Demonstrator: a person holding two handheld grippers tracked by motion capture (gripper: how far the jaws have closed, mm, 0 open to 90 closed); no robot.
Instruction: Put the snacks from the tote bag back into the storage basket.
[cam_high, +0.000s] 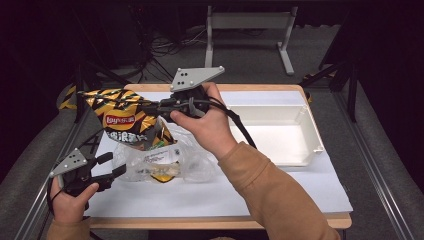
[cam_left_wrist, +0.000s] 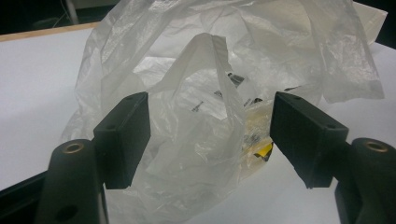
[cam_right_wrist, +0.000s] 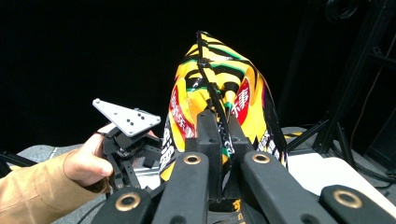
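Right gripper (cam_high: 150, 107) was clamped fully shut on the chip bag (cam_high: 120, 117), pinching its seam edge; in the right gripper view the jaws met on the bag (cam_right_wrist: 219, 107) with the bag standing up past them. Bag was held in the air over the table's far left, long axis running left from the jaws, lower end hanging just above the plastic bag (cam_high: 160, 162). Left gripper (cam_high: 112, 165) sat near-left, jaws wide apart, holding nothing; in the left gripper view the plastic bag (cam_left_wrist: 210, 93) bulged between the open jaws, pads not pressing it. Plastic bag lay crumpled on the white mat (cam_high: 200, 195), just right of the left gripper, something yellow and a printed slip inside. White bin (cam_high: 280, 135) at far right, empty. Judged: chip bag just out of the plastic bag; bin lay well right of it, right hand nearer.
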